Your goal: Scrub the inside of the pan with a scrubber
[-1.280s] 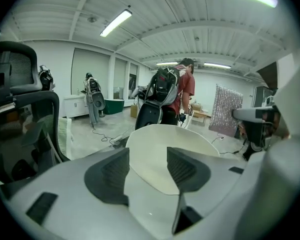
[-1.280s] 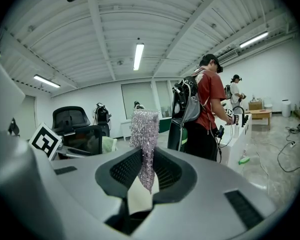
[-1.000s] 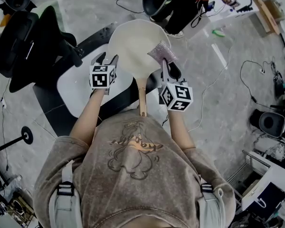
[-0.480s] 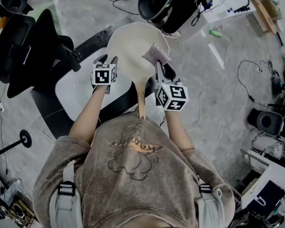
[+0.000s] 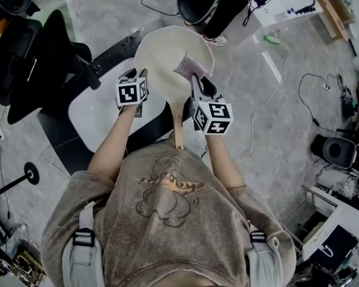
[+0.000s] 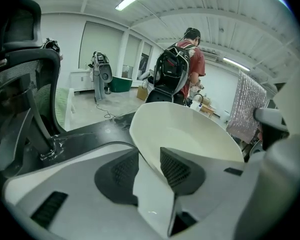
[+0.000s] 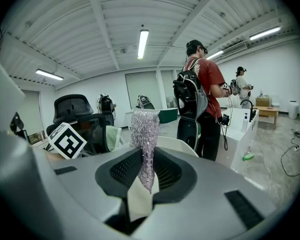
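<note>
A cream pan lies on the table, its wooden handle pointing toward me. My left gripper is at the pan's left rim. In the left gripper view the rim wall runs between the jaws of that gripper, which are closing, one pad inside the pan and one outside. My right gripper is shut on a glittery pink-silver scrubber, held over the pan's right inner side. The scrubber stands upright, pinched by the right gripper, with the pan's rim behind it.
The pan rests on a white and black table. A black office chair stands to the left. A person with a black backpack stands just beyond the pan. Cables and boxes lie on the grey floor to the right.
My right gripper has carried the scrubber left and forward, from the pan's right edge to over its inside. The left gripper has stayed at the left rim.
</note>
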The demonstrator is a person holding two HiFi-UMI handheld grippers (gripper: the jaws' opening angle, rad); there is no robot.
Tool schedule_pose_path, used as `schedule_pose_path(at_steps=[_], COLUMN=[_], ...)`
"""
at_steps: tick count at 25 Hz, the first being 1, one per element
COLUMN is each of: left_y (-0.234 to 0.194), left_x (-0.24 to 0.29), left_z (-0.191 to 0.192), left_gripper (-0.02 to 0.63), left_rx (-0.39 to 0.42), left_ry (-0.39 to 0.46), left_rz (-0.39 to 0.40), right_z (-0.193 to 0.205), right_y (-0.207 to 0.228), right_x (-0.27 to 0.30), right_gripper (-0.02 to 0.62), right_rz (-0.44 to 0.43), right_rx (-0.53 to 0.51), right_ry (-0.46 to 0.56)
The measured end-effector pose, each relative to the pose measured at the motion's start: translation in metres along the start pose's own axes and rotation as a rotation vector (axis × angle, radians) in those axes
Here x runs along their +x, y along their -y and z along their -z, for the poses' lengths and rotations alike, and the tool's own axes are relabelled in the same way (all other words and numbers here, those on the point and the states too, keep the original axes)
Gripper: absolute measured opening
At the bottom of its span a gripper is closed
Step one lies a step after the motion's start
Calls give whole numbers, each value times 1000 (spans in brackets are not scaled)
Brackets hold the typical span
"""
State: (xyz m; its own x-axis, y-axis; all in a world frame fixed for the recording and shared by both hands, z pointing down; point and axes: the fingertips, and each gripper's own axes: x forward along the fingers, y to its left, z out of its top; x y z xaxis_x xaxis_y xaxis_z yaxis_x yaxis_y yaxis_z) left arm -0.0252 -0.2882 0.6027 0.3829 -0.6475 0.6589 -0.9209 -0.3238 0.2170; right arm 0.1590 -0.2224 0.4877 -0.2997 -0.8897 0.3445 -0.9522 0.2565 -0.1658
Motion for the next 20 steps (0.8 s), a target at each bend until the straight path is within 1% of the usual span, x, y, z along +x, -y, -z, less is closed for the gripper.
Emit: schedule_pose_path(at_steps=[9,15,20], left_y=[0,0,2], left_x=[0,0,0], left_z=[0,1,0], left_gripper=[141,141,138], left_rx=[-13,-20,-23], left_ry=[1,2,6], left_rz=[0,8,18], right_z=[13,29,50], right_y=[-37,-53,-65], right_x=[68,114,140], right_gripper=[83,84,83], right_rz=[-136,-203,-257], right_rx=[-107,-199,-276], right_ry=[-97,-188,-257])
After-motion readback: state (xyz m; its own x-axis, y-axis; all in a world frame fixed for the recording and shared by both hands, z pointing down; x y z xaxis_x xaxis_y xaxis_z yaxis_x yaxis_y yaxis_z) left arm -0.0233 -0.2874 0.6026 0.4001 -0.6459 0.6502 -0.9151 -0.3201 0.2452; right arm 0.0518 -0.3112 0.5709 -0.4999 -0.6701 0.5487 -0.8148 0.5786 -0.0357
